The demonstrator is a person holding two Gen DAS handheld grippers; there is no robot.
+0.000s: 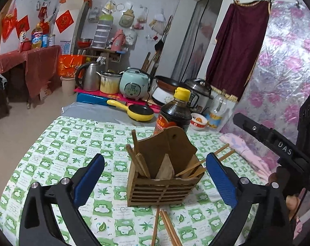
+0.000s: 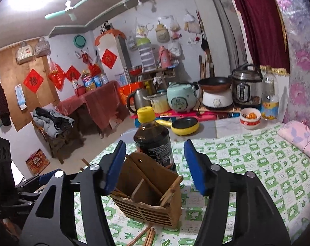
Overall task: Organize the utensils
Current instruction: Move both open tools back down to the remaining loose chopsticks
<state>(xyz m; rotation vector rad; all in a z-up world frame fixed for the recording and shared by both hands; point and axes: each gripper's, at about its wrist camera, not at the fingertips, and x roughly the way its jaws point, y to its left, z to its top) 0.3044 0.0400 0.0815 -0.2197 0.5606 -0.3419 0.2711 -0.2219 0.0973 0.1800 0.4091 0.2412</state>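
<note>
A slatted wooden utensil holder (image 1: 161,190) stands on the green-checked tablecloth (image 1: 72,153). Wooden chopsticks (image 1: 204,162) lean out of its right side. More loose chopsticks (image 1: 167,227) lie on the cloth in front of it. My left gripper (image 1: 155,176) is open, its blue pads either side of the holder, empty. In the right wrist view the holder (image 2: 148,196) sits between the open pads of my right gripper (image 2: 155,166), which is empty, with loose chopsticks (image 2: 148,235) below it.
A dark sauce bottle with a yellow cap (image 1: 175,112) stands right behind the holder, also in the right wrist view (image 2: 152,139). A yellow pan (image 1: 138,110), a bowl (image 1: 198,121) and cookers sit at the back. A pink cloth (image 1: 243,149) lies at the right.
</note>
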